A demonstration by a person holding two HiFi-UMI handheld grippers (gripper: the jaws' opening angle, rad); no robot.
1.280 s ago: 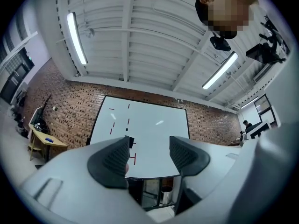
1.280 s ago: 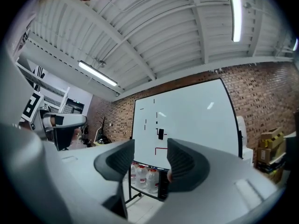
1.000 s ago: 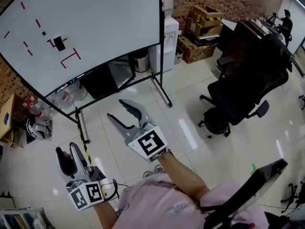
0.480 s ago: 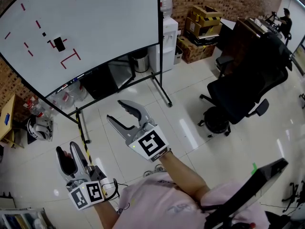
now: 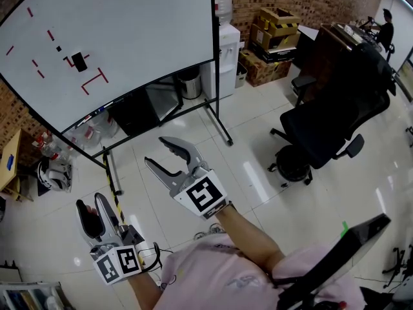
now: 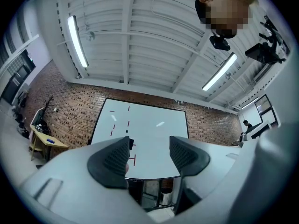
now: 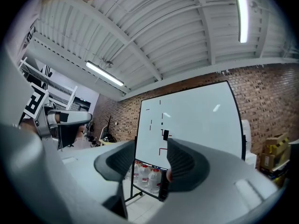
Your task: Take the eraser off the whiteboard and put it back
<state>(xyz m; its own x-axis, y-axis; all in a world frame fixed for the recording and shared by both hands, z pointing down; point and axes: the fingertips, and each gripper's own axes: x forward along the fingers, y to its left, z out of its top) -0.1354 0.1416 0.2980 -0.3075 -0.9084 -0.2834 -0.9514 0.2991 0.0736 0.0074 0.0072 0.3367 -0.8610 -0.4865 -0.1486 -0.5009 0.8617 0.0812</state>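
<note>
A small black eraser [image 5: 79,61] sticks to the whiteboard [image 5: 142,24] among short red marks, at the upper left of the head view. Both grippers hang well short of the board, above the floor. My left gripper [image 5: 91,209] is at the lower left, open and holding nothing. My right gripper [image 5: 157,152] is nearer the middle, jaws spread wide and empty. In the left gripper view the eraser [image 6: 131,143] peeks out beside the left pad [image 6: 110,160]. In the right gripper view the eraser [image 7: 165,134] shows on the board [image 7: 196,120], above the open gripper [image 7: 148,164].
The board's wheeled stand leg [image 5: 221,126] reaches onto the tiled floor. Water bottles [image 5: 90,129] and a bin [image 5: 190,82] sit under the board. A water dispenser [image 5: 227,50], cardboard boxes [image 5: 274,34] and a black office chair [image 5: 322,128] stand to the right. A person [image 5: 387,28] sits far off.
</note>
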